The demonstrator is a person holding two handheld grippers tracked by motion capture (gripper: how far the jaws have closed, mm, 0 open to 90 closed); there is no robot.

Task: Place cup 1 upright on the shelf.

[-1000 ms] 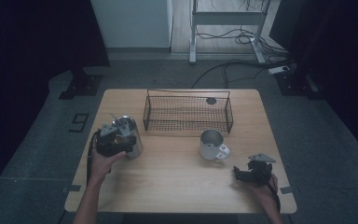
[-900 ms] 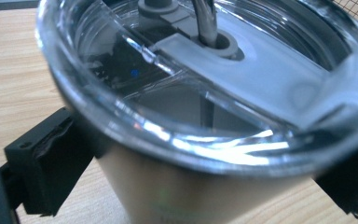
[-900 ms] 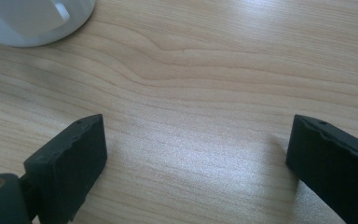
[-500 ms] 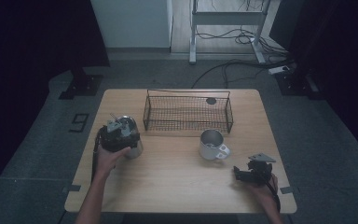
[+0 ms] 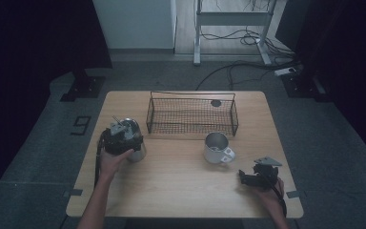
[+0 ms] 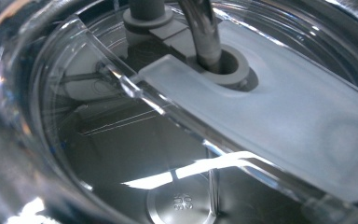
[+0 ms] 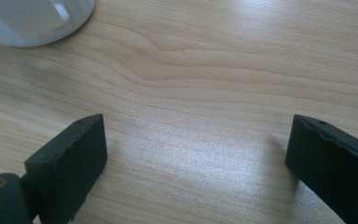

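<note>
One round steel tumbler (image 5: 132, 138) (clear lid (image 6: 242, 112)) under left claw (image 5: 118, 136).

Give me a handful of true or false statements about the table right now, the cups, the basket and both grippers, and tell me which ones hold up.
1. The wire basket stands on the far half of the table. True.
2. The white mug sits inside the basket. False: it stands on the table in front of the basket.
3. The right gripper has its fingers spread wide with bare wood between them. True.
4. The right gripper is clamped on the mug's handle. False: it holds nothing and is apart from the mug.
5. The left gripper is at the steel cup with a clear lid. True.
</note>
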